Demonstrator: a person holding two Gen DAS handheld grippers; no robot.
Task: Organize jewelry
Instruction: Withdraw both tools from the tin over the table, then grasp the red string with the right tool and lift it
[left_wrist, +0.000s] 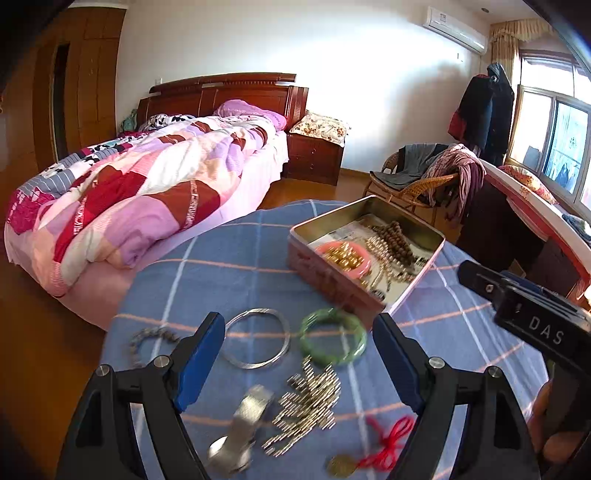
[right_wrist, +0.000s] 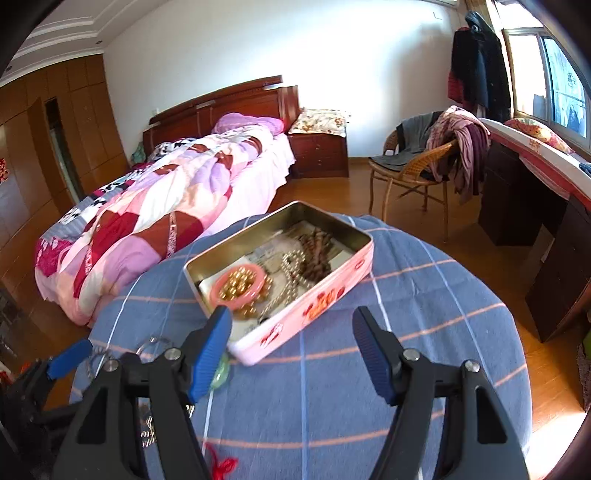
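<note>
Left wrist view: the left gripper (left_wrist: 299, 360) hangs released, jaws wide, over a blue checked cloth (left_wrist: 229, 273) on the desk. Between them lie a thin silver bangle (left_wrist: 258, 343), a glossy green bangle (left_wrist: 332, 336) and a heap of small metal tubes (left_wrist: 306, 402). The right gripper (left_wrist: 524, 302) reads "DAS".

Right wrist view: the right gripper (right_wrist: 291, 354), released, faces the rectangular pink tin (right_wrist: 314, 306) holding gold beads (right_wrist: 240, 286).
</note>
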